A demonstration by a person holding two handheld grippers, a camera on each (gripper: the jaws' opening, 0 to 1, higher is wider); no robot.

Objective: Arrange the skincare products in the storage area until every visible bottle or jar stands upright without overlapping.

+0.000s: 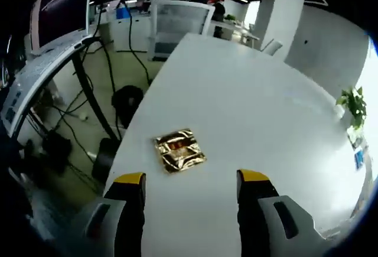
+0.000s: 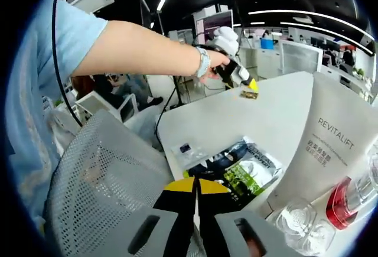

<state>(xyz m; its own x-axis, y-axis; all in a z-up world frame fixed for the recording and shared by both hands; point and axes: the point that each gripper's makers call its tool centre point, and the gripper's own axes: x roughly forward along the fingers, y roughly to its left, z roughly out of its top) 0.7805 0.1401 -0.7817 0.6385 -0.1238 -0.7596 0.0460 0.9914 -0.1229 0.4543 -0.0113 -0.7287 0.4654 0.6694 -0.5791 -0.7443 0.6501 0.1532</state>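
A crinkled gold foil sachet [image 1: 180, 149] lies on the white table [image 1: 248, 91], just ahead of my left gripper [image 1: 192, 179], whose jaws stand wide open and empty. In the right gripper view, a white REVITALIFT tube [image 2: 331, 145] stands on its cap at the right. Beside it are a red bottle [image 2: 348, 201] and a clear glass jar [image 2: 301, 218]. Dark and green sachets [image 2: 242, 165] lie flat in front of my right gripper [image 2: 196, 186], whose jaws are pressed together with nothing between them. Farther off, the left gripper [image 2: 251, 85] hovers over the gold sachet [image 2: 250, 94].
A grey mesh chair [image 2: 100, 174] stands close at the table's near left edge. A person's arm [image 2: 147, 50] in a blue sleeve reaches across. A small flat packet [image 2: 189, 149] lies near the sachets. Cables and stands [image 1: 94, 109] crowd the floor left of the table. A plant [image 1: 354, 104] is at the far right.
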